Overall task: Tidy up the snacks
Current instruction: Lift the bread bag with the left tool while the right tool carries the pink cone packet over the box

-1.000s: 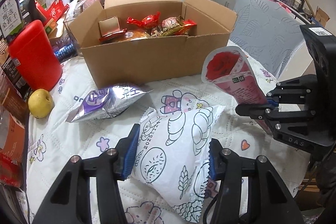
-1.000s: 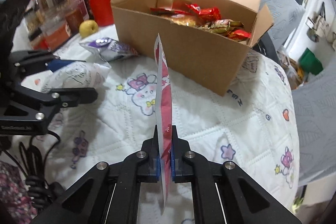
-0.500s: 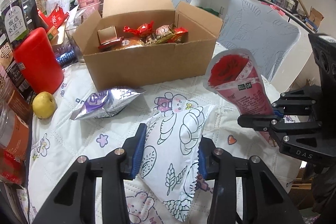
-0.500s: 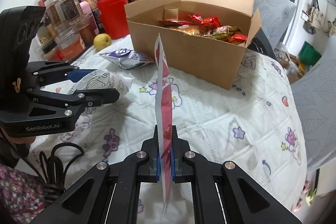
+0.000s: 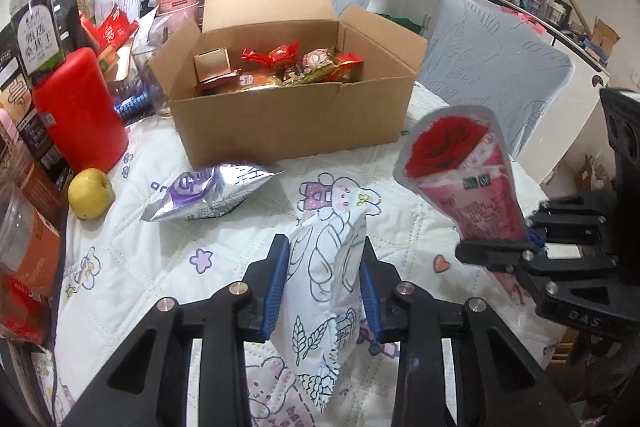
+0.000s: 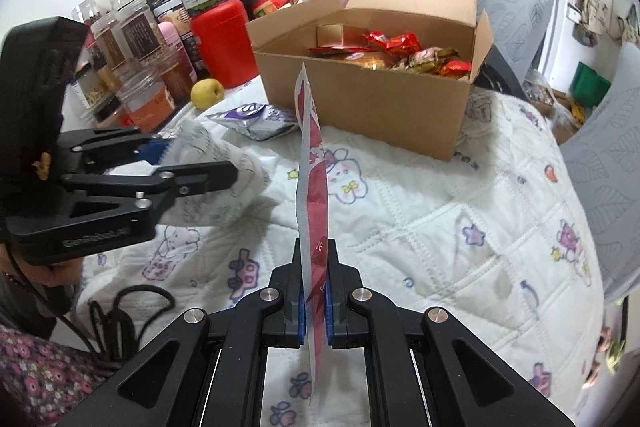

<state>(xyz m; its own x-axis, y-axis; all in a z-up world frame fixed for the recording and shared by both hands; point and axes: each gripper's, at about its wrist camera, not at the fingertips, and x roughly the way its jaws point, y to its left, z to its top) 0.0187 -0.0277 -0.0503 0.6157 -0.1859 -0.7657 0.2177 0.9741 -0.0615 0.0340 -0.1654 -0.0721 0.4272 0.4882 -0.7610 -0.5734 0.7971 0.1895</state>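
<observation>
Left gripper (image 5: 324, 279): we find it clenched on the white pouch (image 5: 326, 291), blue pads pressing both flanks; the jaws have just been closing on it.
Right gripper (image 6: 314, 291): we find it clamped on the narrow end of the rose packet (image 6: 312, 195).
White pouch: held between the left jaws, its lower end near the quilt (image 5: 160, 267); we cannot tell whether it touches.
Rose packet: held edge-on, long axis running up and away from the jaws toward the box (image 6: 372, 107).
Box: open, already holding wrapped snacks, straight ahead of both grippers.
Key relation: we judge the right gripper nearer; the packet's tip comes close to the front wall but below its rim.
Silver bag (image 5: 208, 193): lies loose on the quilt just before the box, left of the pouch.
</observation>
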